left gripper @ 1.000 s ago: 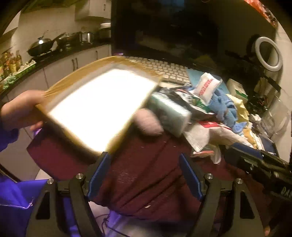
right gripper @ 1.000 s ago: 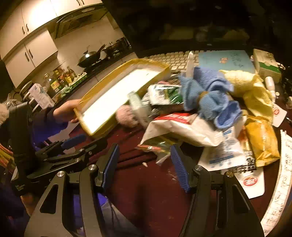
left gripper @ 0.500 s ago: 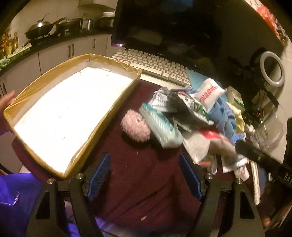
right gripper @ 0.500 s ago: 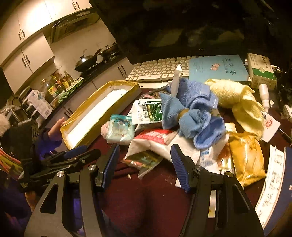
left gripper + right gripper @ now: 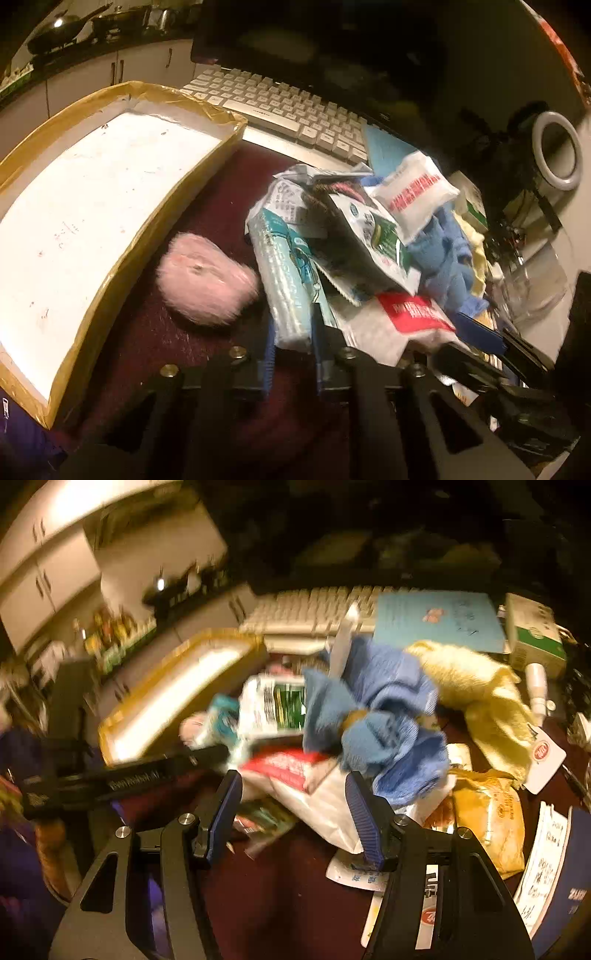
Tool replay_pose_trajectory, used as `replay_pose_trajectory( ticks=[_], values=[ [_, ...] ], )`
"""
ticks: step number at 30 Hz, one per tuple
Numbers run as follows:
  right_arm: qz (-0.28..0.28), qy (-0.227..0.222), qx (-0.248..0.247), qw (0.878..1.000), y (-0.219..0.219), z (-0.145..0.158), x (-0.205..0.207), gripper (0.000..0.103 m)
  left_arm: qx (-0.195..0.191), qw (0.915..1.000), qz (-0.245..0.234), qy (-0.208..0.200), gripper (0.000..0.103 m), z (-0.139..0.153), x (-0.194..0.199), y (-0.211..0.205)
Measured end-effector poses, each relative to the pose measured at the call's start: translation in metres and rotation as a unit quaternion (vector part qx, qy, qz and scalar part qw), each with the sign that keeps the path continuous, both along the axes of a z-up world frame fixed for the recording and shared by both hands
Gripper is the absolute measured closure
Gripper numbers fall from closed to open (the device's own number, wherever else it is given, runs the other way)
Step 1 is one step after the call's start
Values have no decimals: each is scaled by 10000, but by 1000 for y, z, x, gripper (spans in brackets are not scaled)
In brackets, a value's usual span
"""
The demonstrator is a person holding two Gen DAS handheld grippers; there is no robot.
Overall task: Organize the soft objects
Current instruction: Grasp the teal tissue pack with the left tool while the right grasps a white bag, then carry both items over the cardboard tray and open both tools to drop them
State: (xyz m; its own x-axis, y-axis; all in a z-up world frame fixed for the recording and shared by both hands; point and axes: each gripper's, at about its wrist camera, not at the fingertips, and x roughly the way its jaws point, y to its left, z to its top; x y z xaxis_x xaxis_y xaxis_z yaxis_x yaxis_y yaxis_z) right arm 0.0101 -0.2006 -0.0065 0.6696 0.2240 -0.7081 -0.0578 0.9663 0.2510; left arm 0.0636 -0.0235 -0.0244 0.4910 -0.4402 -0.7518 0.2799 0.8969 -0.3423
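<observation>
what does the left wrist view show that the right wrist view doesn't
Only the left wrist view: the left gripper, its jaws just closed on the teal tissue pack, and a ring light.

Only the right wrist view: the open right gripper over a white bag, a yellow towel and an orange snack bag.

Both: the gold-edged tray, pink fluffy ball, blue towel and keyboard.

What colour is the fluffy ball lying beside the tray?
Pale pink; the fluffy ball shows best in the left wrist view.
</observation>
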Motion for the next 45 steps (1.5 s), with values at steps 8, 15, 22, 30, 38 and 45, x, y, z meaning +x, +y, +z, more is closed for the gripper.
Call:
replay_pose_trajectory(
  ticks=[8, 15, 22, 30, 38, 45],
  values=[
    [4, 91, -812, 9967, 15, -7, 9, 44, -525, 9985, 64, -133, 91, 12, -20, 29],
    [29, -159, -903, 9958, 17, 1, -3, 76, -662, 9975, 74, -252, 92, 21, -27, 37],
    [118, -605, -898, 9940, 21, 22, -22, 90, -863, 9957, 130, -295, 91, 26, -31, 49],
    [95, -1107, -474, 9927, 24, 54, -40, 90, -959, 9938, 247, -503, 91, 40, -34, 65],
    [75, -1271, 117, 9918, 25, 73, -31, 91, -1152, 9907, 424, -587, 91, 45, -31, 86],
    [439, -1232, 569, 9898, 65, 84, 13, 91, -1361, 9827, 853, -918, 91, 63, -19, 129]
  ],
)
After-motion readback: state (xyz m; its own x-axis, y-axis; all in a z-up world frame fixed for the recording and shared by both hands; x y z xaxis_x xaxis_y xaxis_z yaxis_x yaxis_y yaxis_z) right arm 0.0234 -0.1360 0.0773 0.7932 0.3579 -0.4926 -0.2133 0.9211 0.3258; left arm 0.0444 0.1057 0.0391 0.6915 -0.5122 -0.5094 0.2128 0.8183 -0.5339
